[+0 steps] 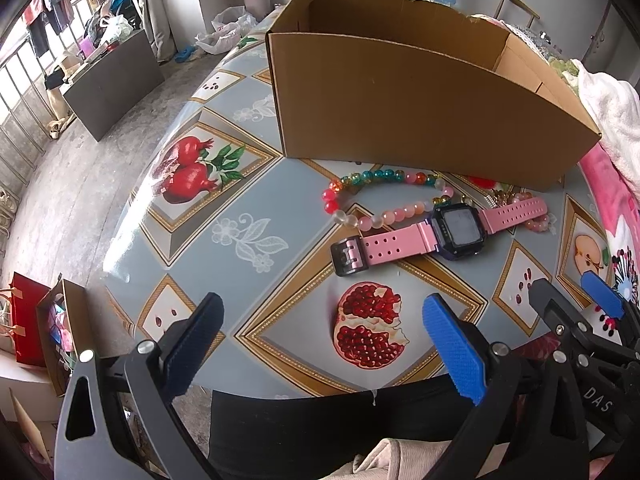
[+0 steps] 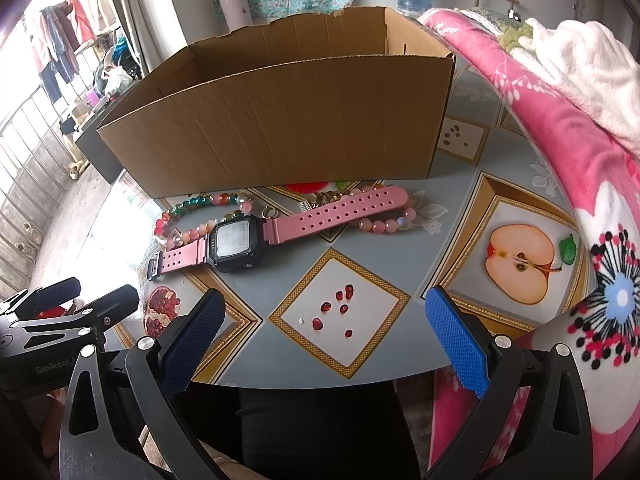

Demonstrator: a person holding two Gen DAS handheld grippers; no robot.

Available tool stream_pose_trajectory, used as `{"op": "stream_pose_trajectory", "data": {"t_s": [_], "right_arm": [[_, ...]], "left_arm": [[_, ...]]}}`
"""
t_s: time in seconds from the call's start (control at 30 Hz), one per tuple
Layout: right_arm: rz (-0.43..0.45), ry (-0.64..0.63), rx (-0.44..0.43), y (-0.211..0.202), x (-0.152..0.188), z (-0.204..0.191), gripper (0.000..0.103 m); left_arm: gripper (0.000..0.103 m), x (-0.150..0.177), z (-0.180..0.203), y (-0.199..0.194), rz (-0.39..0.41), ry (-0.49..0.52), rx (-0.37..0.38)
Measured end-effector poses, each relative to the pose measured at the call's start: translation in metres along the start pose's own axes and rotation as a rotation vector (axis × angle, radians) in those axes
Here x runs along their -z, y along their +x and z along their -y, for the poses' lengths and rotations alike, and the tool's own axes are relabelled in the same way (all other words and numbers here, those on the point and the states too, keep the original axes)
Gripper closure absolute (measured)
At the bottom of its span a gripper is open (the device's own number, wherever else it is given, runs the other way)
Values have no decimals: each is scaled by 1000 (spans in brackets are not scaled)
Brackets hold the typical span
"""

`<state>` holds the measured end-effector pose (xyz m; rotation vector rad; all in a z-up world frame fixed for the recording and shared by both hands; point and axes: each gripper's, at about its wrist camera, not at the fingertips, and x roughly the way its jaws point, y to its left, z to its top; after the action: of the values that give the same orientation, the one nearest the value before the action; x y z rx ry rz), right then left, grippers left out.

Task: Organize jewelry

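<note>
I hold my left gripper (image 1: 324,344) and right gripper (image 2: 324,342) above the near table (image 2: 460,216) edge, both with fingers spread wide and holding nothing. The pink watch (image 2: 256,236) lies across 2 bead bracelets, just before the cardboard box (image 2: 280,120).

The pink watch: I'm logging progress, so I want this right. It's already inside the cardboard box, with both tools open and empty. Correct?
Not quite. The pink watch lies on the table in front of the cardboard box, not inside it; the right wrist view shows this. The left tool and right tool are indeed open and empty.
</note>
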<state>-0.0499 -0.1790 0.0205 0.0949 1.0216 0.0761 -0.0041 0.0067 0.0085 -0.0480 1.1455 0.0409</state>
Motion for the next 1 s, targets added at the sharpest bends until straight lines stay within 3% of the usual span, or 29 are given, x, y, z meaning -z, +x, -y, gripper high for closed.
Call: {"op": "stream_pose_trajectory", "data": {"t_s": [1.0], "right_arm": [[5, -2, 3, 0, -3, 1, 7]], "left_arm": [[5, 0, 1, -4, 8, -2, -9]]}}
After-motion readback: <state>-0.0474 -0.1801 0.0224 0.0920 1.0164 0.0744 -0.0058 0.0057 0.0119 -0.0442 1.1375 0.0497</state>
